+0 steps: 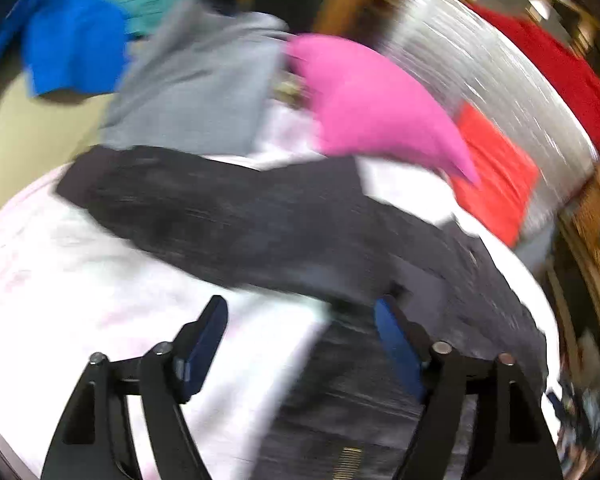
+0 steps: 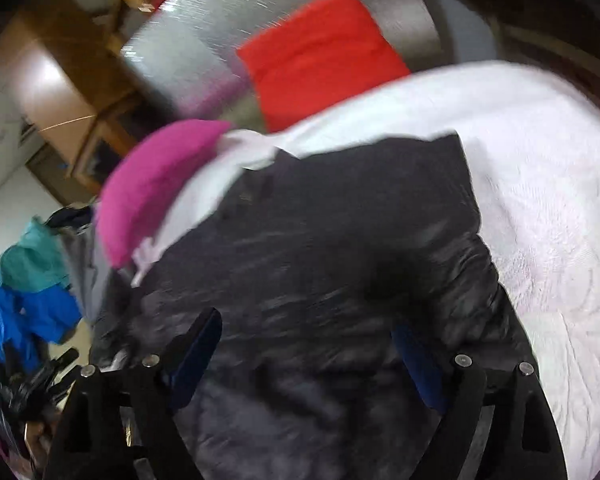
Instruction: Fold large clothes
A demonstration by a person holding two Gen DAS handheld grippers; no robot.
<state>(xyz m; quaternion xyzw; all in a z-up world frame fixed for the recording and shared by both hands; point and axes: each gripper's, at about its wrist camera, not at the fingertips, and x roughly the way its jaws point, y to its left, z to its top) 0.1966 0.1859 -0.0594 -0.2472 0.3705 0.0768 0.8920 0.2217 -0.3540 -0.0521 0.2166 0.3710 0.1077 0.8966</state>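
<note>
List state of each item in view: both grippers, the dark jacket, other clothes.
Left gripper: open, holding nothing.
Right gripper: open, holding nothing.
Black puffy jacket: lying on the white quilted cover, partly folded, not gripped.
Pink garment: lying bunched beyond the jacket.
Orange-red garment: folded, flat.
Grey garment: unfolded heap.
Blue garment: unfolded heap.

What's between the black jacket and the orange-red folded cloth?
Only bare white bedspread separates the black jacket from the orange-red folded cloth; clearest in the right wrist view.
</note>
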